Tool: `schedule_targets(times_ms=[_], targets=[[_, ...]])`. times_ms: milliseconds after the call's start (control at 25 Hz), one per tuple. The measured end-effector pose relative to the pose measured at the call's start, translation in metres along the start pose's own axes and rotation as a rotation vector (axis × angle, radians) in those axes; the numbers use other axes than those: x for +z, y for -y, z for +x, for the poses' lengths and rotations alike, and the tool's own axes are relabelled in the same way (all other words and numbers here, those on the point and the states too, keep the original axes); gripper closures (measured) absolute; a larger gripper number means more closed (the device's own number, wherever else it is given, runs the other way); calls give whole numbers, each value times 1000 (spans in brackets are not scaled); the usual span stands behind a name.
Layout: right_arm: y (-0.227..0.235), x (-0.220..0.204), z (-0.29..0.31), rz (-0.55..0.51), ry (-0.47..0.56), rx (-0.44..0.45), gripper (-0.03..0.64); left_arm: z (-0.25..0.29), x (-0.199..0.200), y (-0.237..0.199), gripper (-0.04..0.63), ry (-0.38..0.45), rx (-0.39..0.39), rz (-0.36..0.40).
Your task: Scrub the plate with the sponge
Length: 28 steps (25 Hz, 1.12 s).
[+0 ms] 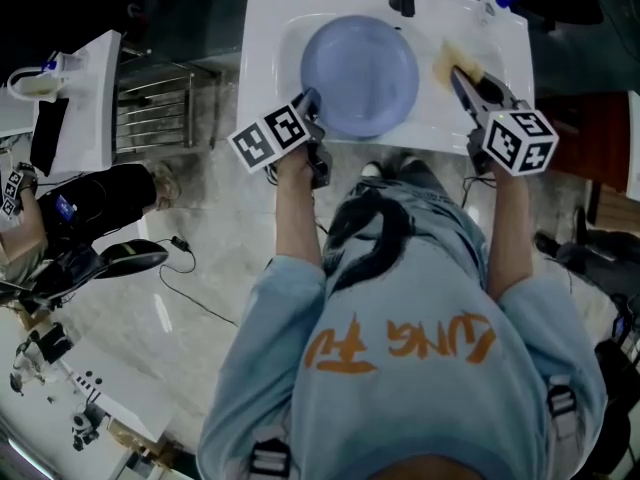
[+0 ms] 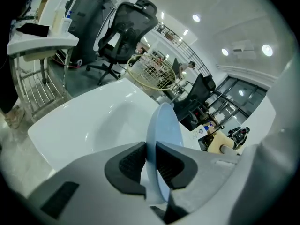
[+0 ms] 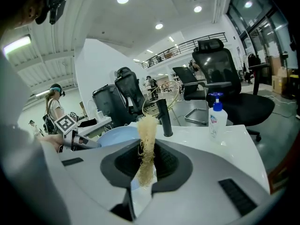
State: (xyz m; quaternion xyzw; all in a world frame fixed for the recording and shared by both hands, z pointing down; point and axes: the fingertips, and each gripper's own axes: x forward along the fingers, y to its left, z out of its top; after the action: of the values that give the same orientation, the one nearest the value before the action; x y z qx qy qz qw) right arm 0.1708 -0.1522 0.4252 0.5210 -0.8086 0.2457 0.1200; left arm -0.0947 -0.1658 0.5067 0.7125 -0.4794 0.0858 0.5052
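A pale blue plate [image 1: 360, 76] stands tilted in the white sink [image 1: 265, 48]. My left gripper [image 1: 310, 103] is at the plate's near left rim. In the left gripper view the plate [image 2: 164, 125] stands edge-on between the dark pads [image 2: 126, 165], and the left gripper [image 2: 151, 161] is shut on its rim. My right gripper [image 1: 462, 76] hovers over the sink's right side, apart from the plate. It is shut on a yellow fibrous sponge [image 3: 147, 139], which sticks up between the jaws of the right gripper [image 3: 146, 161]. The plate [image 3: 112, 135] shows beyond them at left.
A black faucet [image 3: 164, 118] rises at the back of the sink, with a soap pump bottle [image 3: 217, 118] to its right on the rim. A metal rack [image 1: 155, 108] and a white table stand to the left. A seated person [image 1: 60, 208] and cables occupy the floor at left.
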Motion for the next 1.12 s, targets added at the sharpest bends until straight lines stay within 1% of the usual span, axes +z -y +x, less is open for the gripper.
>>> schedule_targets(times_ms=[120, 160, 200, 320, 400, 520, 720, 760, 840, 960, 1120], targets=[[4, -3, 1, 7, -6, -6, 571, 7, -4, -4, 546, -31, 21, -10], [4, -5, 1, 11, -10, -7, 571, 10, -6, -6, 546, -48, 34, -3], [5, -5, 2, 15, -13, -8, 571, 14, -8, -8, 546, -70, 54, 19], [5, -4, 4, 23, -15, -8, 571, 23, -13, -10, 526, -144, 129, 139], [6, -4, 4, 24, -18, -10, 571, 29, -15, -9, 520, -175, 154, 198], [9, -6, 3, 31, -22, -17, 571, 39, -19, -6, 518, -221, 164, 253], [15, -8, 3, 39, -27, -26, 571, 54, -24, -5, 500, -278, 150, 253], [15, -9, 3, 39, -30, -27, 571, 57, -27, -6, 500, -298, 154, 265], [17, -10, 3, 33, -38, -31, 571, 61, -33, -9, 499, -340, 172, 313], [19, -10, 4, 21, -47, -35, 571, 62, -33, -8, 497, -349, 192, 369], [20, -9, 4, 12, -55, -32, 571, 52, -30, -3, 483, -319, 188, 386]])
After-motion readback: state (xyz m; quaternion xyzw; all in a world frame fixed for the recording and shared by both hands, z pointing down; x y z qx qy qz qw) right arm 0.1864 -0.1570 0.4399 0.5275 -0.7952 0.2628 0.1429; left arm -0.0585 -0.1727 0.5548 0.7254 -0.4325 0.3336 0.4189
